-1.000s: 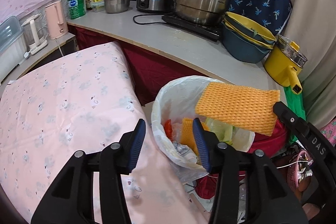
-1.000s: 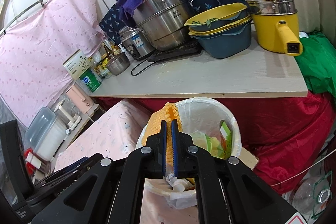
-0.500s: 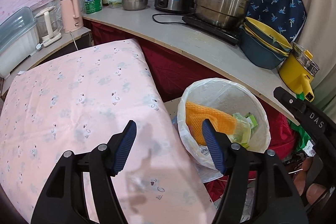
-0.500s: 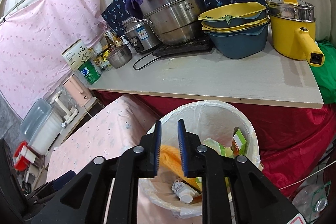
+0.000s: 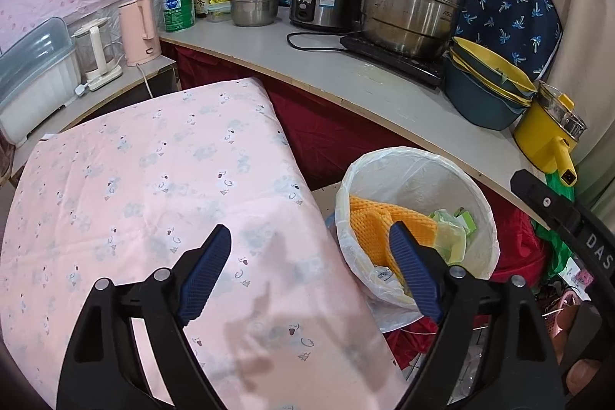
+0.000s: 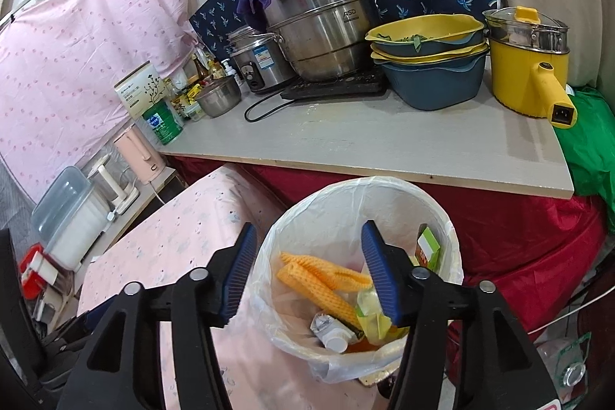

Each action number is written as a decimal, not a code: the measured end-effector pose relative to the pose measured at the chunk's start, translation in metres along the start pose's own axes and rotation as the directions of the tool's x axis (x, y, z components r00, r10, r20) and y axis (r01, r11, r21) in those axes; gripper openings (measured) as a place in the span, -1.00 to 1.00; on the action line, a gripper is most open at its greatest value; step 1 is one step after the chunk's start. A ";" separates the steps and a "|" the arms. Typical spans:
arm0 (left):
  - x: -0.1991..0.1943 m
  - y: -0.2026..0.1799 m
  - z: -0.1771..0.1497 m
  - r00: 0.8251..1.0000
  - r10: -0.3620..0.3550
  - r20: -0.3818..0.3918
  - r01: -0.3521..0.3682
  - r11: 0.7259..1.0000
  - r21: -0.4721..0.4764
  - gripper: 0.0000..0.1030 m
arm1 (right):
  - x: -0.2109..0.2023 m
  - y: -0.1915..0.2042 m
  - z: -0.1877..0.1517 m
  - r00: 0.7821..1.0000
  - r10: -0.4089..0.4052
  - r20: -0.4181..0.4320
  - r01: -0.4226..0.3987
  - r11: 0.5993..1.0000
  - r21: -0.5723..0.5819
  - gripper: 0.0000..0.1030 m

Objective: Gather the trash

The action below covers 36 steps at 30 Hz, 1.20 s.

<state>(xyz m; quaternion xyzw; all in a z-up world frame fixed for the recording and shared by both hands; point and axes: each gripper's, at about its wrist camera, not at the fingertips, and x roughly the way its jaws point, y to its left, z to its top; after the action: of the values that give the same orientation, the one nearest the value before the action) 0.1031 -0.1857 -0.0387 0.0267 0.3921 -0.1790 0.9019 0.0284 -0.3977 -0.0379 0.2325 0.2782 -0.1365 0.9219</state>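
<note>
Right wrist view, right gripper [image 6: 307, 256] jaws opening, empty, over lined bin [image 6: 453, 241], orange foam net [image 6: 323, 279] inside, counter [image 6: 384, 148] behind.

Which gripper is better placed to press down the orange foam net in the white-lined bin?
Right gripper, probably: it hangs empty, jaws opening, over the bin and net. Left gripper sits over pink cloth.
</note>
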 end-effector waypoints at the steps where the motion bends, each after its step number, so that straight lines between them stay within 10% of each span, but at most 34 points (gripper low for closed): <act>1: -0.001 0.000 -0.001 1.000 0.005 0.004 -0.005 1.000 0.000 0.59 | -0.002 0.000 -0.002 1.000 -0.002 -0.002 0.002 1.000 -0.001 0.22; 16: -0.004 0.009 -0.019 0.998 0.069 0.007 -0.069 0.997 0.039 0.80 | -0.020 0.016 -0.031 0.996 -0.017 -0.093 0.006 0.993 -0.118 0.88; 36: -0.009 0.020 -0.039 0.990 0.120 -0.073 -0.115 0.991 0.064 0.81 | -0.031 0.014 -0.057 0.982 -0.148 -0.114 0.124 0.973 -0.194 0.88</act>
<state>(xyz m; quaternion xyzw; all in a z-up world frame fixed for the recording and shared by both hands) 0.0771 -0.1573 -0.0607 0.0836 0.4186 -0.1362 0.8940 -0.0167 -0.3534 -0.0568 0.1339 0.3633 -0.1574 0.9085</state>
